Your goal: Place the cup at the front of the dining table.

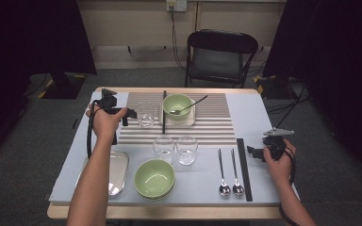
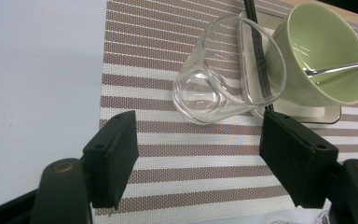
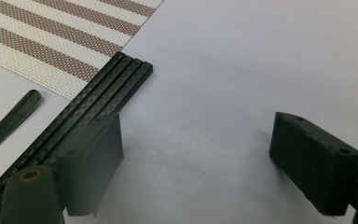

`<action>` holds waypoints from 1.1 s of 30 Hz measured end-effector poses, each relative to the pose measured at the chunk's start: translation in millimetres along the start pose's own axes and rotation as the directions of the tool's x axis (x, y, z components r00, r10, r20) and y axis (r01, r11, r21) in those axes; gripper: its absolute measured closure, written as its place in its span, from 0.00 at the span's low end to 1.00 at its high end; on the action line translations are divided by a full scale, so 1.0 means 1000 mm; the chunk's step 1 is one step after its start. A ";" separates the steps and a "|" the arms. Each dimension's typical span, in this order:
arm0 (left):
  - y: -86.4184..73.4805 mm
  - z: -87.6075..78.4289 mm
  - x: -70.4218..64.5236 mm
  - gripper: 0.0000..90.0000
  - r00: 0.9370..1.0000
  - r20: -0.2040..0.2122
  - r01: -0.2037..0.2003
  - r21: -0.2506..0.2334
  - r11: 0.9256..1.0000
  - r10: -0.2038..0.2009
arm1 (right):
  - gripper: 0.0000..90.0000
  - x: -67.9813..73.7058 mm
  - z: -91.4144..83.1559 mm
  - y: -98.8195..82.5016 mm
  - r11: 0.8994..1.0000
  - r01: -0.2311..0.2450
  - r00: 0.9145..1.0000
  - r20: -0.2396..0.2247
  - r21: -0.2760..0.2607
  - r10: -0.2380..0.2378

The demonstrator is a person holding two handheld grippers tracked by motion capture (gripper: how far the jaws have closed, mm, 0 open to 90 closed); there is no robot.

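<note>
So the left gripper (image 1: pixel 131 114) sits in the upper left of the high view with its jaws spread wide and nothing between them, aimed at a small clear glass (image 1: pixel 146 118) just beside it on the striped placemat (image 1: pixel 217 127). In the left gripper view the glass (image 2: pixel 228 77) stands upper centre, just past the jaw tips and not touching either one. It stands upright on its base with the mouth facing up, so its long axis runs vertical; the lean toward the right of that frame looks like the camera's angle, not an actual tilt.

What could go sideways, as I see it: the glass is crowded. Right behind it is a black chopstick (image 2: pixel 259 46), then a green bowl (image 2: pixel 324 51) on a small tray (image 2: pixel 314 113) with a spoon (image 2: pixel 340 69) resting inside. Push in too deep or off-centre and one jaw nudges the glass into the chopstick or the bowl instead of straddling it. Clear, smooth glass is also slippery, so a pinch high on the rim could let it squirt out or tip over. I'd go lower on the body.

The right gripper (image 1: pixel 251 151) hangs at the right of the high view, also wide open and holding nothing, over bare tabletop (image 3: pixel 242 70) beside a pair of black chopsticks (image 3: pixel 98 100).
</note>
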State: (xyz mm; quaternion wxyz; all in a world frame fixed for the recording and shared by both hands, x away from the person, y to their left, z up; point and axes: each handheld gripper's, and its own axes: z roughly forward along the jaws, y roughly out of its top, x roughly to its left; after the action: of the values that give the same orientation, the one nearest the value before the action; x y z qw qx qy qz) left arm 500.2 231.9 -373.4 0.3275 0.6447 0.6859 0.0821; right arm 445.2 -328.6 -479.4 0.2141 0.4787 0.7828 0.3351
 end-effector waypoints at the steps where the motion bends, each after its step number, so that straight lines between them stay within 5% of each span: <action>1: 0.000 0.000 0.000 0.31 1.000 0.004 -0.003 -0.002 1.000 0.003 | 0.18 0.000 0.000 0.000 1.000 0.000 1.000 0.000 0.000 0.000; 7: -0.001 -0.002 0.000 0.31 1.000 0.004 -0.009 0.002 1.000 0.009 | 0.18 0.000 0.000 0.000 1.000 0.000 1.000 0.000 0.000 0.000; 13: -0.004 -0.004 -0.001 0.28 0.999 0.046 -0.012 0.006 1.000 0.012 | 0.18 0.000 0.000 0.000 1.000 0.000 1.000 0.000 0.000 0.000; 33: -0.014 -0.009 0.005 0.27 0.998 0.031 -0.063 0.029 0.998 0.062 | 0.18 0.000 0.000 0.000 1.000 0.000 1.000 0.000 0.000 0.000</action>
State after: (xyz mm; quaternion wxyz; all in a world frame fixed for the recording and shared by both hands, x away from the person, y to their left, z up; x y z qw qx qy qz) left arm 483.8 237.3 -376.0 0.3253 0.6717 0.6617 0.0724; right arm 445.2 -328.6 -479.4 0.2141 0.4787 0.7828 0.3350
